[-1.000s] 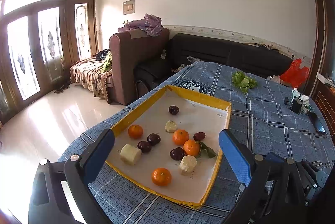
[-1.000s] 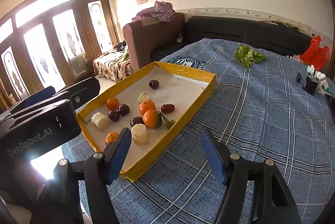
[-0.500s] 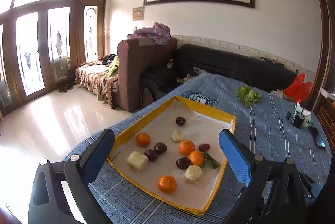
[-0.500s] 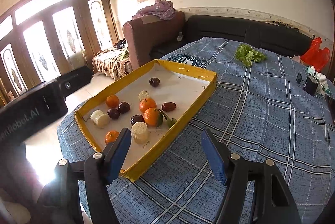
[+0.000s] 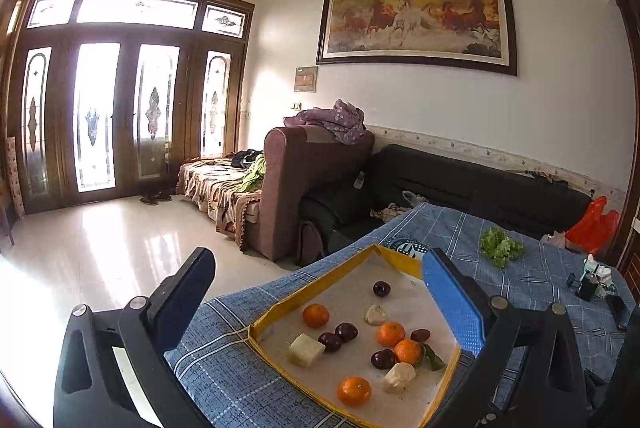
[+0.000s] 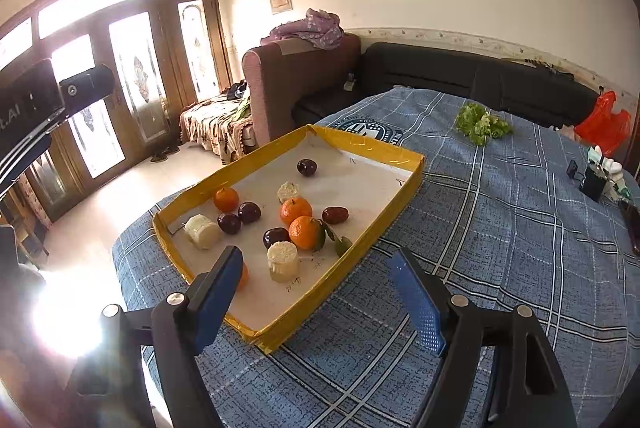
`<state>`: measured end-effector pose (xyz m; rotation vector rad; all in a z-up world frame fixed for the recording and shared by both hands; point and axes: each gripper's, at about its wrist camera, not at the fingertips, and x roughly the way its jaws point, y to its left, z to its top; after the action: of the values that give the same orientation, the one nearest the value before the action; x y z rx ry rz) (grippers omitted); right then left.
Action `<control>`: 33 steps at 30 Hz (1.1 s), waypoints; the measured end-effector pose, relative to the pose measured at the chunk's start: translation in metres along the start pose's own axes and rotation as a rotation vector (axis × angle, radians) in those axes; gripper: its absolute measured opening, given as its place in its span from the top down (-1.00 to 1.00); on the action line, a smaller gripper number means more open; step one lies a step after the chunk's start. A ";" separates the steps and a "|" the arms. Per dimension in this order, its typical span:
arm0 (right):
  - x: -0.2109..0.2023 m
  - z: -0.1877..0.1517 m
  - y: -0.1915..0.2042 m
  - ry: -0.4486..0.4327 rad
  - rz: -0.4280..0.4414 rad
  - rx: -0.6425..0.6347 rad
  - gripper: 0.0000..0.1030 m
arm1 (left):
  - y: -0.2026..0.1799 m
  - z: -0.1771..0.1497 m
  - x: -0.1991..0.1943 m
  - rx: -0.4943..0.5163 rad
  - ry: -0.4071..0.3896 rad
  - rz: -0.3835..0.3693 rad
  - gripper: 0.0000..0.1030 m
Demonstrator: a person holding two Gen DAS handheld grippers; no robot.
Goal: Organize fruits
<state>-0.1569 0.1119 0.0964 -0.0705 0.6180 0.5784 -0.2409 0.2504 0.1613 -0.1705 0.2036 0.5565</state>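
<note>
A shallow yellow-rimmed tray [image 5: 276, 312] [image 6: 372, 144] lies on the blue checked tablecloth. It holds several oranges [image 5: 353, 391] [image 6: 295, 211], several dark plums [image 5: 381, 288] [image 6: 307, 167] and three pale cut pieces [image 5: 306, 349] [image 6: 283, 261]. My left gripper [image 5: 320, 292] is open and empty, raised above the tray's near left corner. My right gripper [image 6: 320, 292] is open and empty, above the tray's near edge. Its left finger hides part of one orange [image 6: 243, 275].
A lettuce bunch [image 5: 500, 247] [image 6: 482, 123] lies at the table's far side. Small gadgets [image 6: 600, 176] and a red bag [image 6: 604, 124] sit at the right edge. Sofas stand beyond the table. The table edge drops to tiled floor on the left.
My left gripper has risen and tilted upward, so the tray sits lower in its view. My right gripper has barely moved. No fruit has moved.
</note>
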 end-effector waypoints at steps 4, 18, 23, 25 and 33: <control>0.000 -0.002 0.005 -0.003 -0.007 -0.015 -0.60 | 0.001 0.000 -0.001 -0.001 -0.012 -0.004 -1.00; 0.001 -0.005 0.002 -0.007 -0.039 -0.020 -0.65 | -0.001 -0.006 0.015 0.013 0.057 0.003 -1.00; 0.001 -0.008 0.002 -0.006 -0.046 -0.009 -0.66 | -0.003 -0.006 0.017 0.012 0.057 0.001 -1.00; 0.002 -0.009 0.002 -0.003 -0.048 -0.006 -0.67 | 0.000 -0.006 0.015 0.007 0.050 0.001 -1.00; -0.002 -0.013 0.004 -0.018 -0.062 0.004 -0.67 | 0.007 -0.004 0.001 -0.008 -0.010 0.037 -1.00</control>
<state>-0.1674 0.1114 0.0873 -0.0802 0.5970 0.5176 -0.2446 0.2564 0.1564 -0.1716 0.1952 0.5954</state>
